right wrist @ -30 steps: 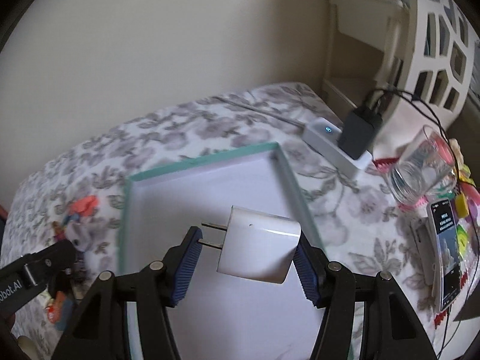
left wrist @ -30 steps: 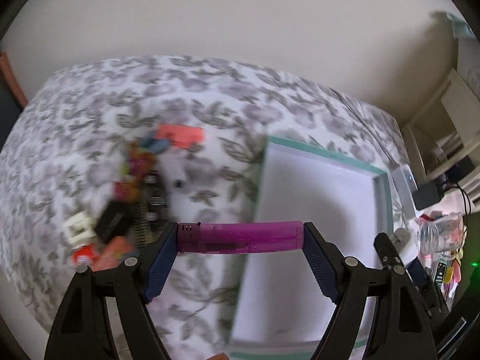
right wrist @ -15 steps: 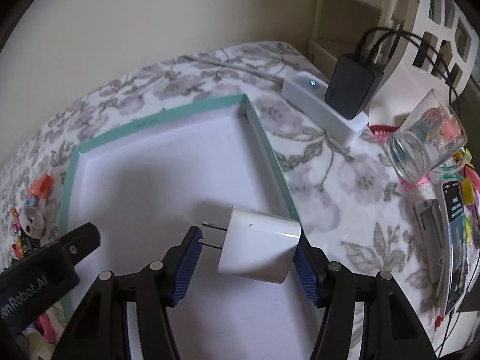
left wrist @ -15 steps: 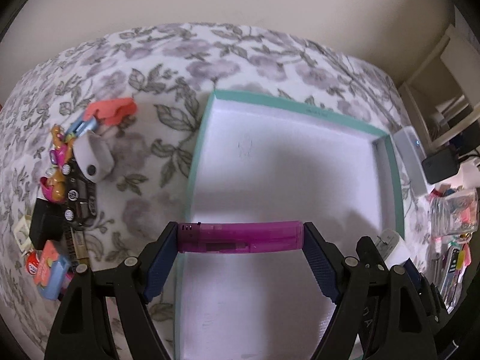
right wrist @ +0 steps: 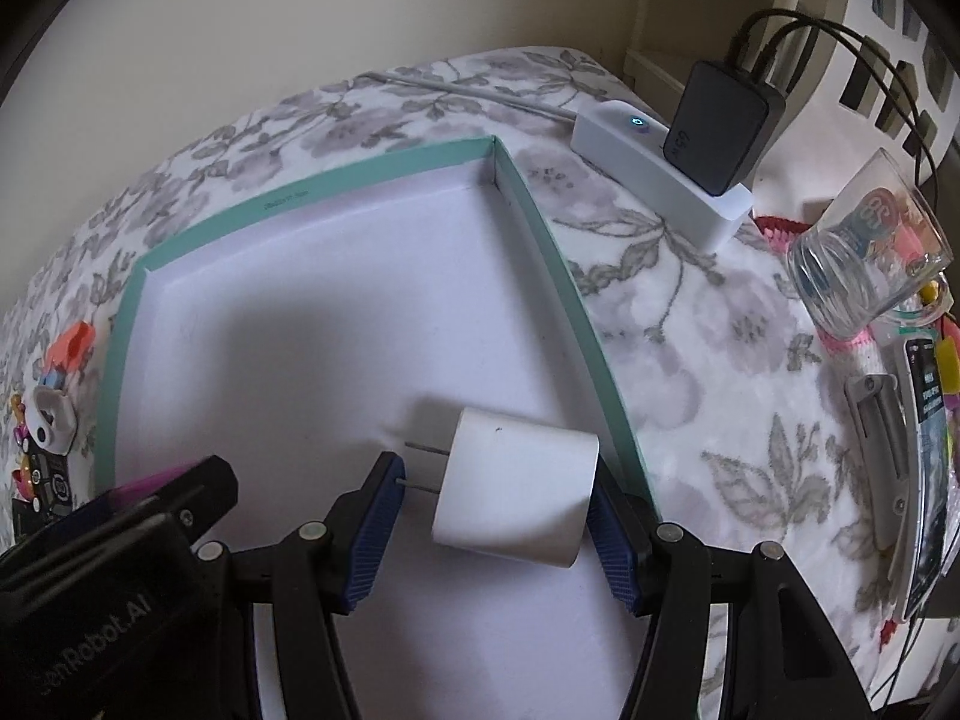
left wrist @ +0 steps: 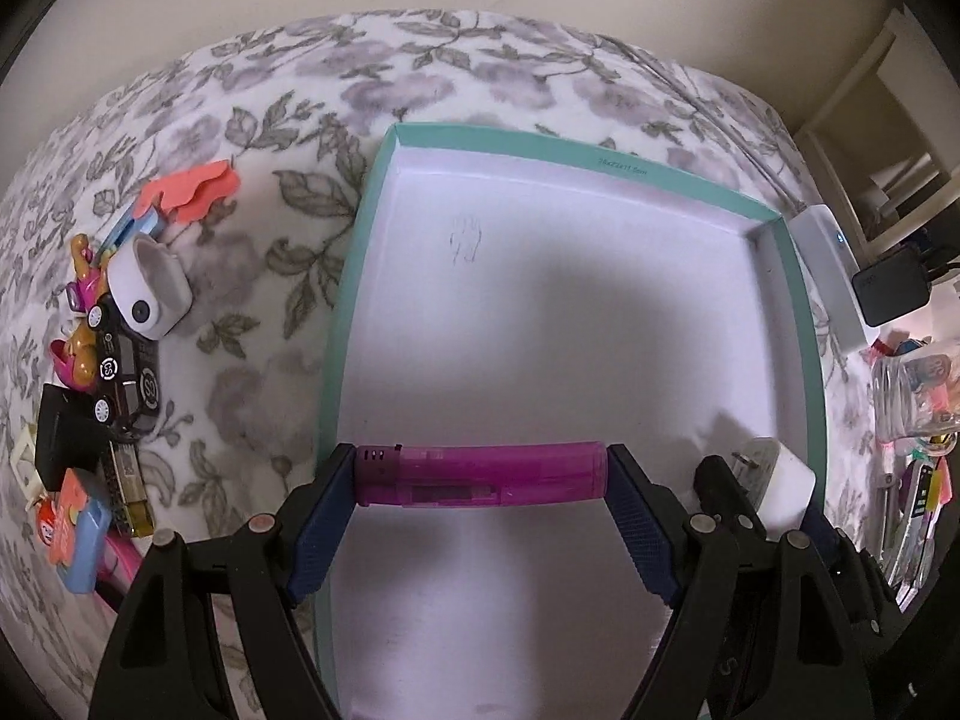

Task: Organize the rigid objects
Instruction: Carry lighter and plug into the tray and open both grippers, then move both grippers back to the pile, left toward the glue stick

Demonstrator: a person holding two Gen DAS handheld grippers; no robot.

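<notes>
My left gripper [left wrist: 480, 477] is shut on a purple lighter [left wrist: 480, 474], held crosswise over the near left part of a white tray with a teal rim [left wrist: 600, 165]. My right gripper [right wrist: 498, 507] is shut on a white plug adapter [right wrist: 516, 504], prongs pointing left, over the tray's [right wrist: 540, 228] near right side. The adapter [left wrist: 786, 492] and right gripper show at the right in the left wrist view. The left gripper [right wrist: 120, 540] shows at the lower left in the right wrist view.
A pile of small objects lies left of the tray: a toy car [left wrist: 126, 372], a white ring-shaped case [left wrist: 150, 288], an orange piece [left wrist: 192, 192]. A white power strip with a black charger [right wrist: 720, 126], a glass [right wrist: 870, 252] and stationery lie to the right.
Both grippers have moved forward and down over the tray with their objects. The left one swung right from the pile to the tray.
</notes>
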